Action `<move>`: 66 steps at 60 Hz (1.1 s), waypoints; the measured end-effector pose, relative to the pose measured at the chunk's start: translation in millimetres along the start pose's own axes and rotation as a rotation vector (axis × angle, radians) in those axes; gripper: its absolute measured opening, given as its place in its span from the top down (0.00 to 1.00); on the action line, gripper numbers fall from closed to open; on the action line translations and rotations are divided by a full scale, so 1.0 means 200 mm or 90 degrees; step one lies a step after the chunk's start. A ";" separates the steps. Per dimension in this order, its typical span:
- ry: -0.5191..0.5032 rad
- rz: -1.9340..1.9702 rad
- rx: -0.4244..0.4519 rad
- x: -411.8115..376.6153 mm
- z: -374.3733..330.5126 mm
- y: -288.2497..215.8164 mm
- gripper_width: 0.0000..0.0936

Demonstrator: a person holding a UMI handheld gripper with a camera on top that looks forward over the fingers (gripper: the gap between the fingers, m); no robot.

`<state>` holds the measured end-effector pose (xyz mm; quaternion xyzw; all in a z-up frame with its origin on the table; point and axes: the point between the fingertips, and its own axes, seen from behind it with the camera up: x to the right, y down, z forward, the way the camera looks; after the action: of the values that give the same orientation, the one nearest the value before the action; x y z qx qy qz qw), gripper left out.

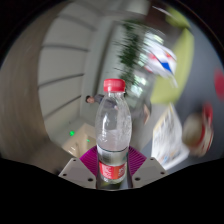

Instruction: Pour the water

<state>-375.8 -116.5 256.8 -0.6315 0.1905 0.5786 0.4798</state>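
A clear plastic water bottle (112, 130) with a red cap (115, 86) and a red label (111, 171) stands upright between my fingers. My gripper (112, 165) is shut on the bottle's lower body, with the magenta pads (88, 160) pressing on both sides. The bottle looks lifted off any surface and the whole scene behind it is tilted. Water fills most of the bottle.
Behind the bottle there is a pale grey surface (70, 80), a green plant (130, 45) and bright colourful items at the right (170, 60). A white and red object (172, 135) lies to the right of the bottle. A small green light (71, 133) shows at the left.
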 end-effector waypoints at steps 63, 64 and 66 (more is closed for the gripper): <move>0.465 -0.738 -0.103 1.38 -0.63 -0.99 0.51; 0.466 -0.736 -0.103 1.38 -0.64 -0.99 0.49; 0.470 -0.736 -0.105 1.38 -0.64 -0.99 0.45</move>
<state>-76.4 -43.3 64.1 -0.8218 -0.0703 -0.0102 0.5653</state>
